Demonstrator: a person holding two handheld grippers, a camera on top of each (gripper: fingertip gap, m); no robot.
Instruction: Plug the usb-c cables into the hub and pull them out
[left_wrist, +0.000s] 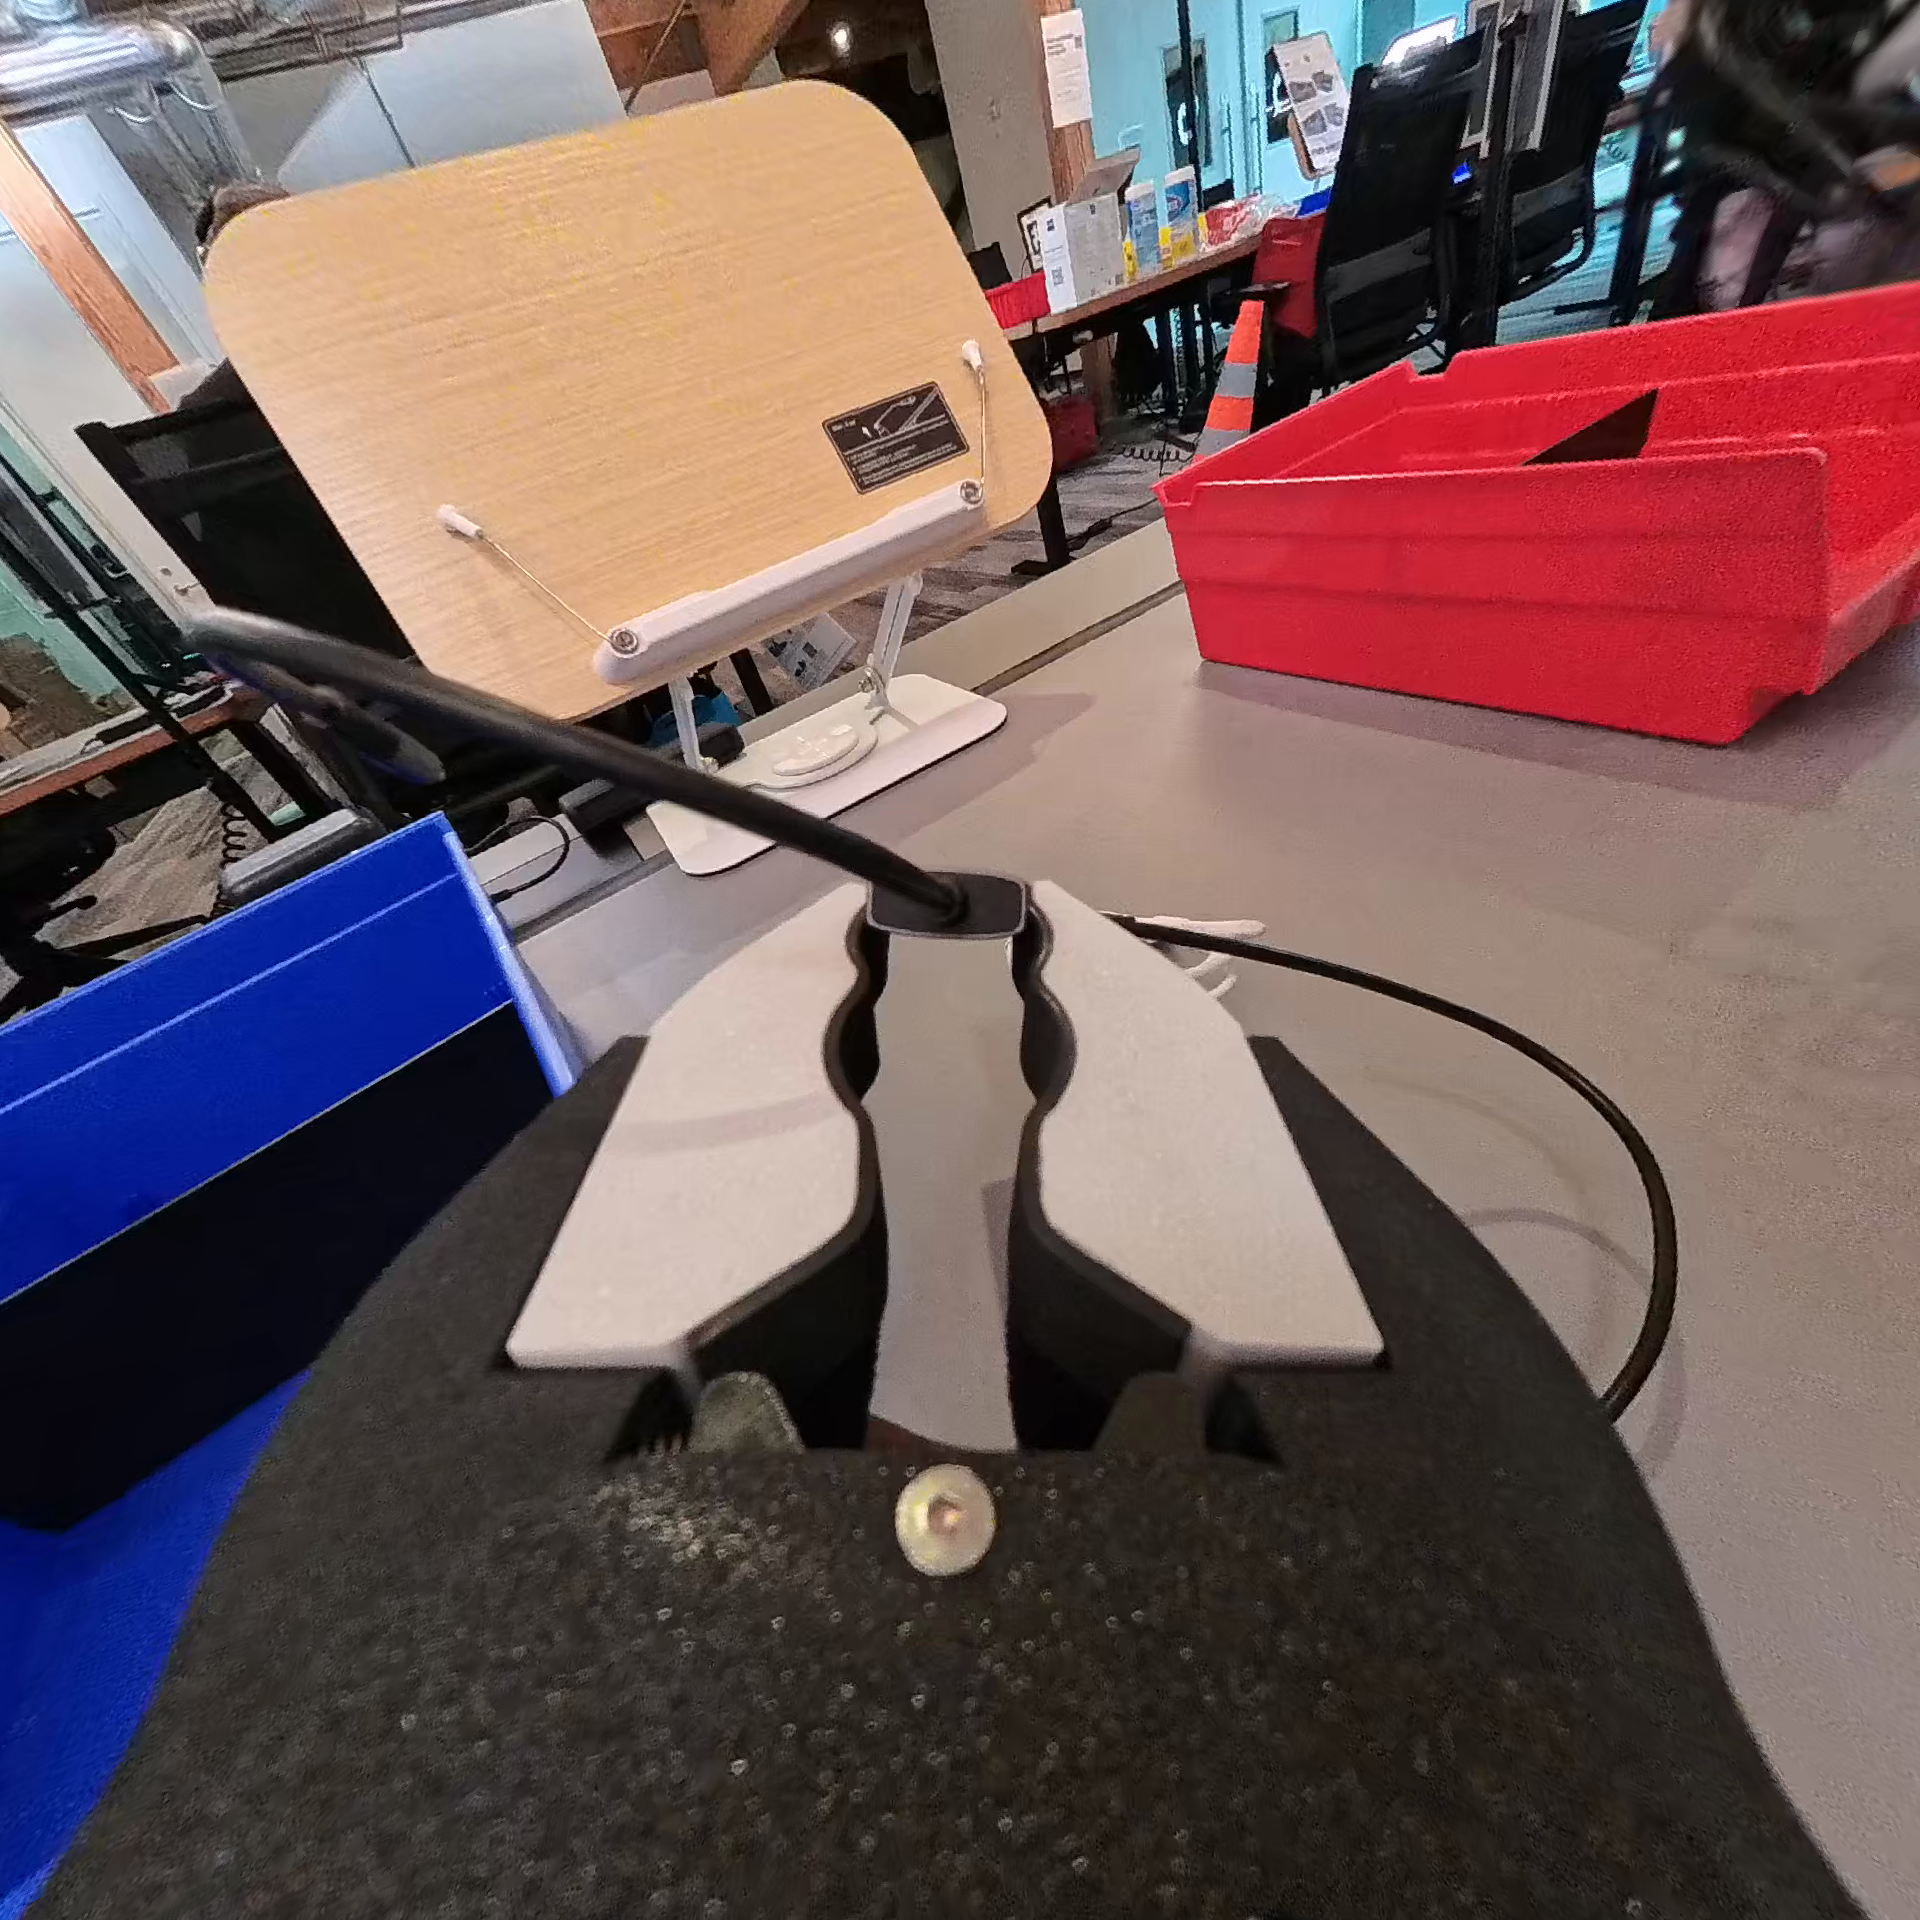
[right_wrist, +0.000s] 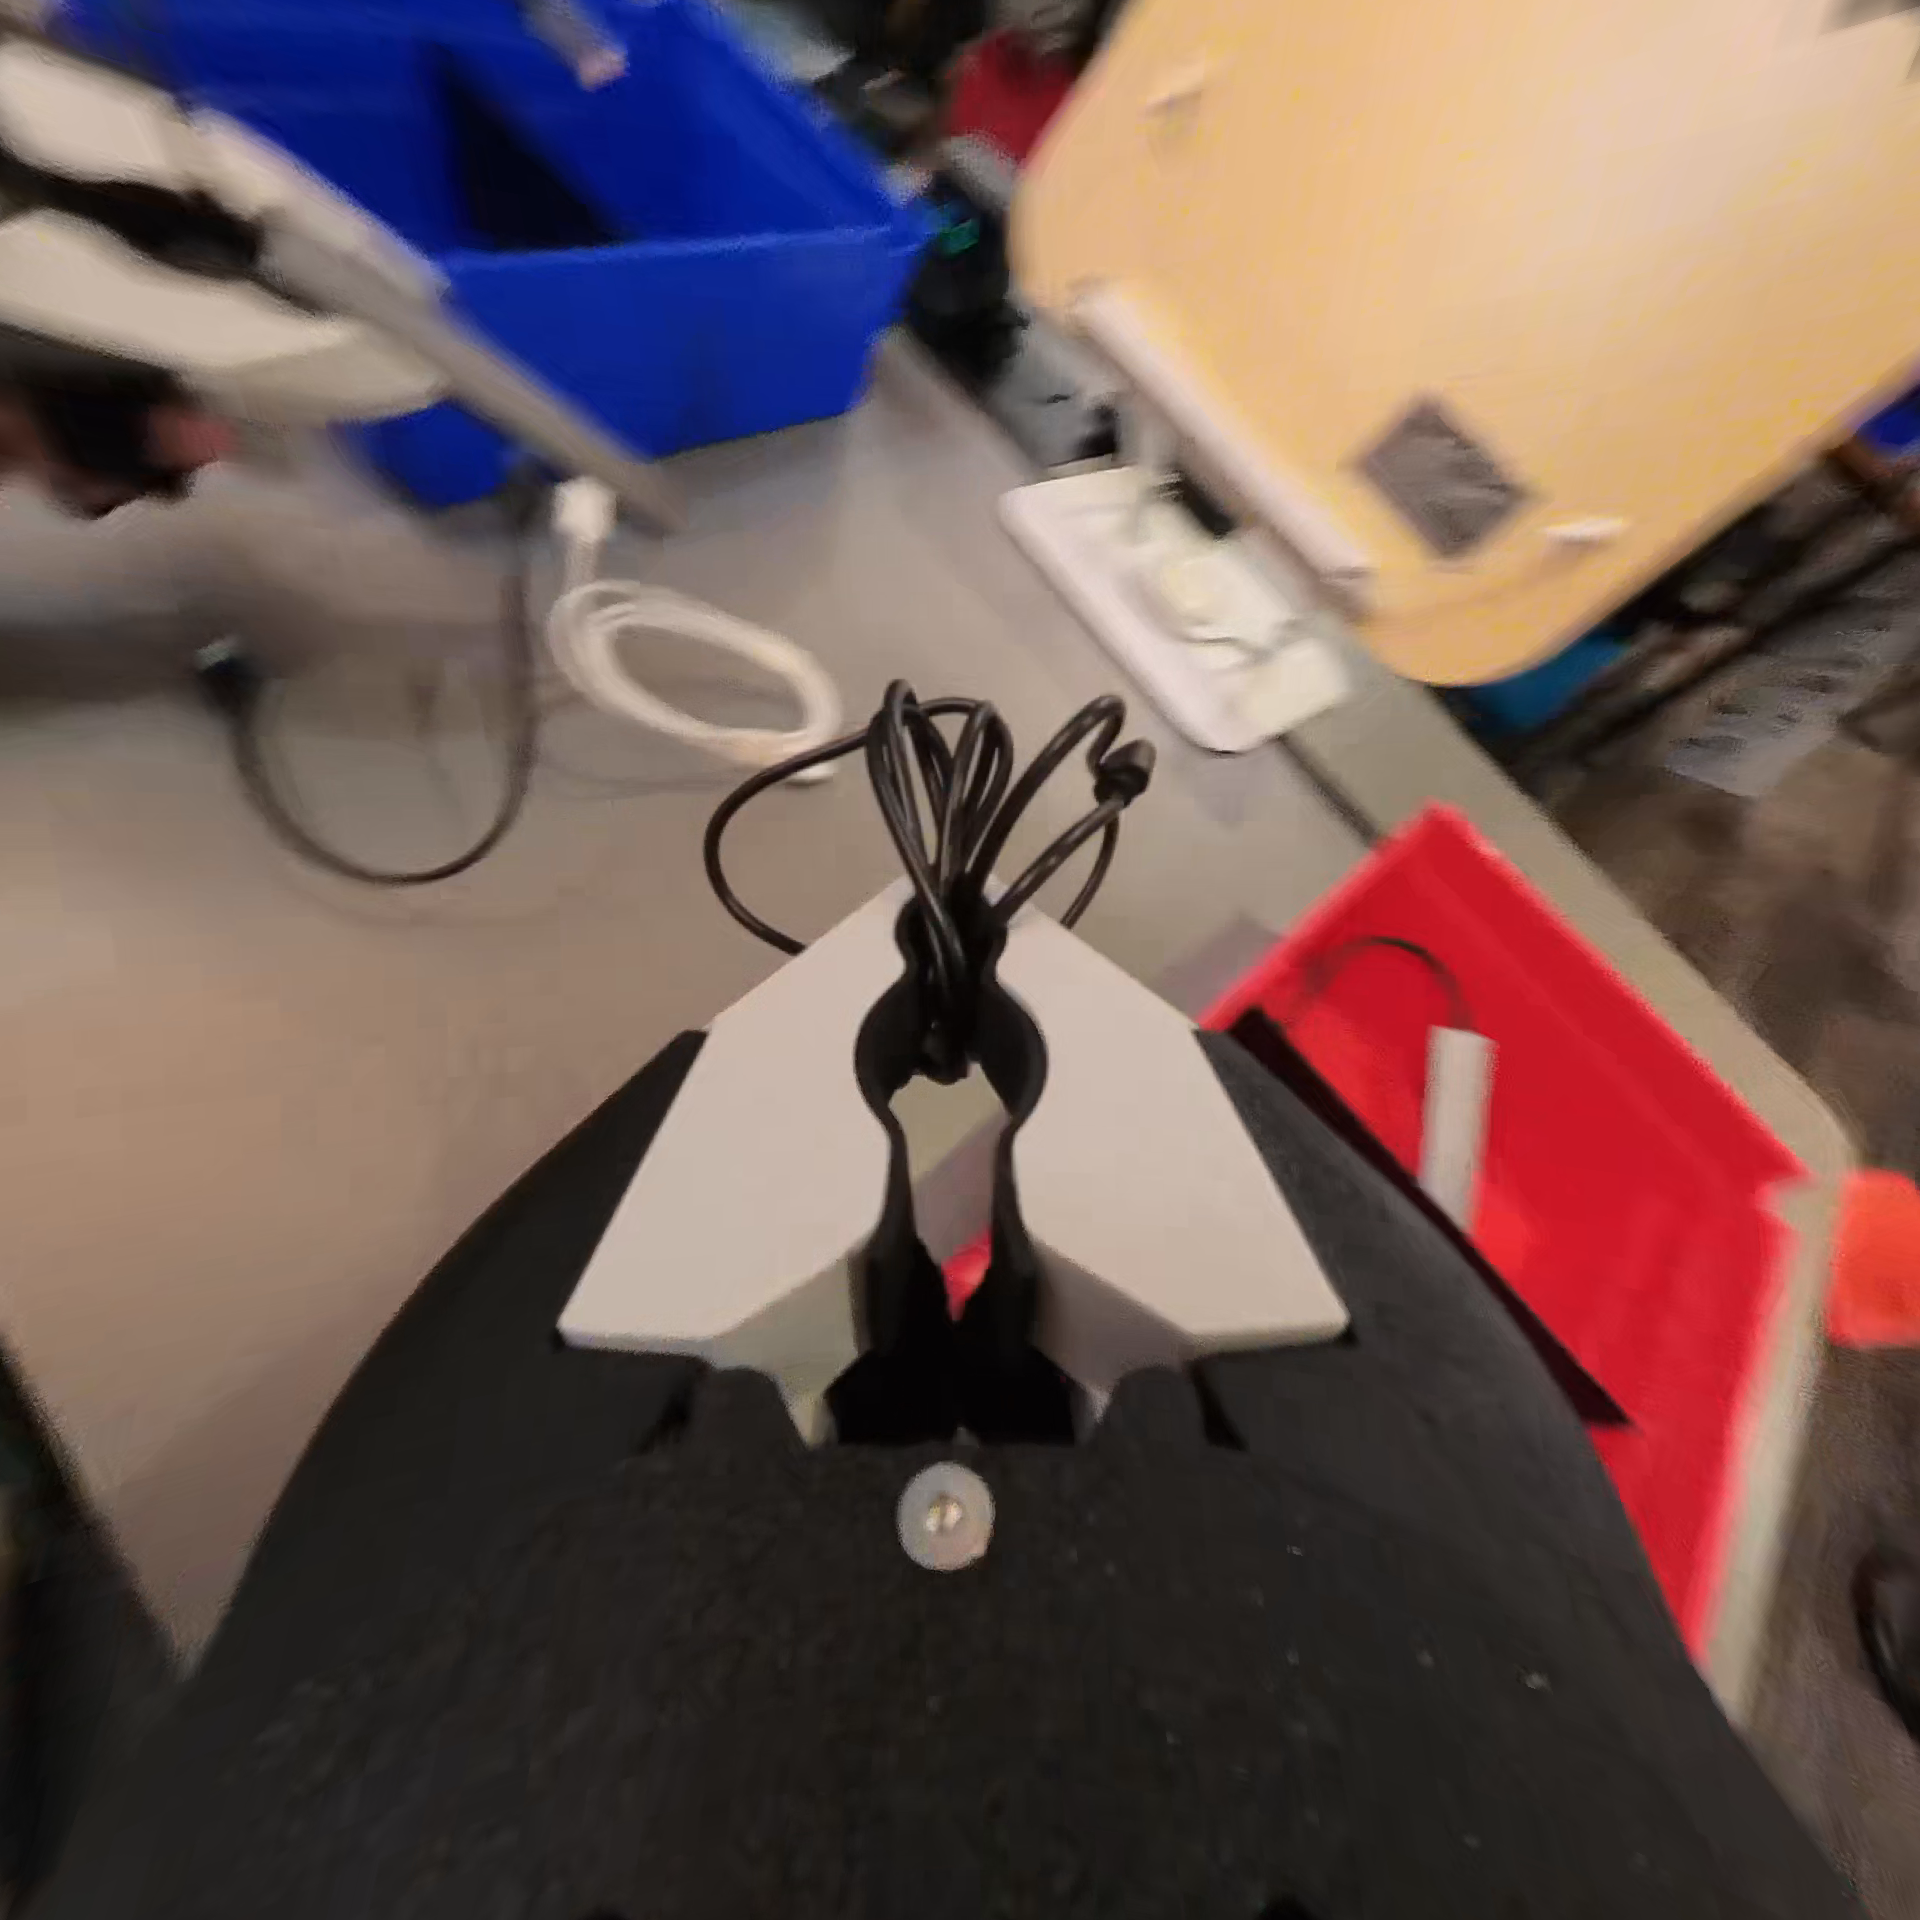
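While right gripper clamps coiled black cable | left gripper pinches hub, its lead running to 10 o'clock | bundle's long axis along fingers.

We counted two bins, one blue bin at the far left and one red bin at the right. We saw one wooden book stand, one white cable, two black cables, one bundled black cable and one loose black cable, and two grippers.
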